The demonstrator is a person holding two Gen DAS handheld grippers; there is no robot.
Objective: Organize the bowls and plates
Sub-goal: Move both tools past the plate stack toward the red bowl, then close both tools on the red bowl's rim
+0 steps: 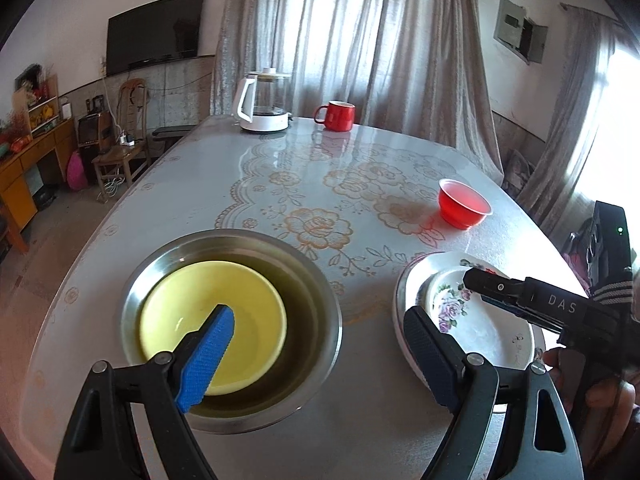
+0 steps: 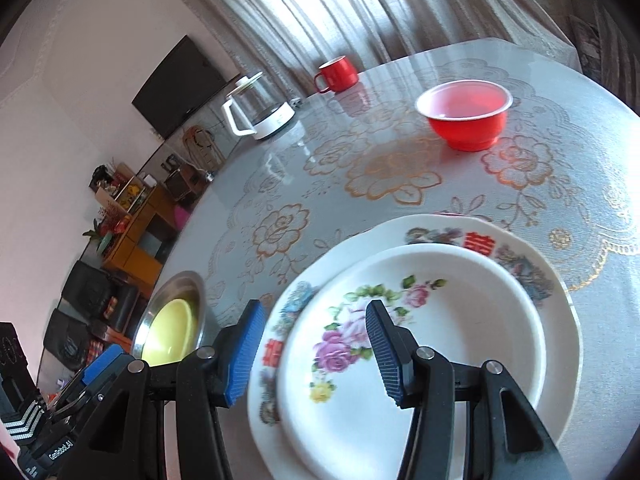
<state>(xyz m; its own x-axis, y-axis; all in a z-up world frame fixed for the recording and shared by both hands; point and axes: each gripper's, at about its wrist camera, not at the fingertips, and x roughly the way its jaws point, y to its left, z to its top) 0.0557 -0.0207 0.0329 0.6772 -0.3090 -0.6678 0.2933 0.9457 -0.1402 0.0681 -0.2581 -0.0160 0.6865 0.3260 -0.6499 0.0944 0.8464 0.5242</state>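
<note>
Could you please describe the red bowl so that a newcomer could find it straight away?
On the floral table, look beyond the stacked plates. The red bowl stands alone there; unlike the red mug by the kettle, it has no handle.

The big table (image 1: 320,184) has a shiny grey cloth with gold flowers on it. Near this end sits a metal bowl (image 1: 316,292) on the left and a flowery plate (image 2: 560,280) on the right — well apart. Farther along the right side stands a small red bowl (image 1: 464,208), all by itself. At the far end are a white and glass kettle (image 1: 266,100) and a red mug (image 1: 338,116) — close together.
</note>
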